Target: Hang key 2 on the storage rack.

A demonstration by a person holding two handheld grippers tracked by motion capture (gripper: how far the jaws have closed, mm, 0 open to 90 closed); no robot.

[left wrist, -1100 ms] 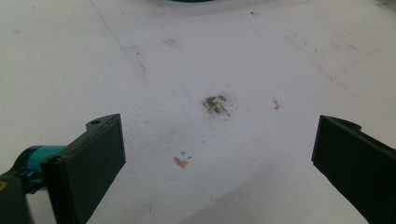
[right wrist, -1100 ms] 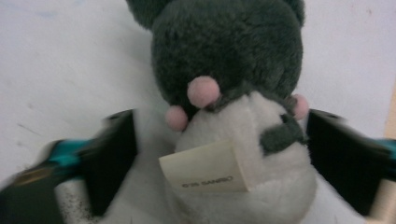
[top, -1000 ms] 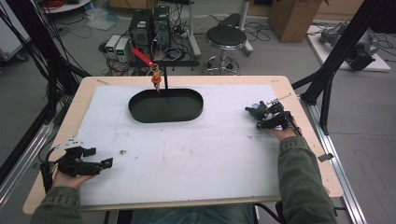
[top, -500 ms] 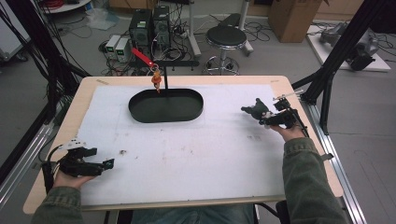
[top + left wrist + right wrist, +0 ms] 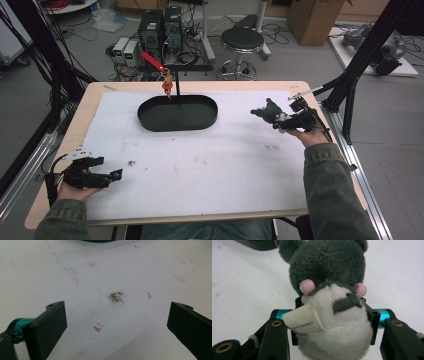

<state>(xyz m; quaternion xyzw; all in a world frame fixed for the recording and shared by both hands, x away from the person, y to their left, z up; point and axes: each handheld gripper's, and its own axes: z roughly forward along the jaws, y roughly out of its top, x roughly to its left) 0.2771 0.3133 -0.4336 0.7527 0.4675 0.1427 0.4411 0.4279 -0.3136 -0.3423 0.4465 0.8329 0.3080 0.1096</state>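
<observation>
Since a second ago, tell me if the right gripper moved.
Yes. The right gripper, shut on the plush toy, has shifted left, toward the black tray.

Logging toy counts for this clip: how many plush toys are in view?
1. The grey-and-white plush toy is clamped in the right tool, near the table's right side.

Grey floor up top, black stool (image 5: 242,39) upper middle, computer boxes (image 5: 161,27) upper left, cardboard box (image 5: 312,12) upper right.
</observation>
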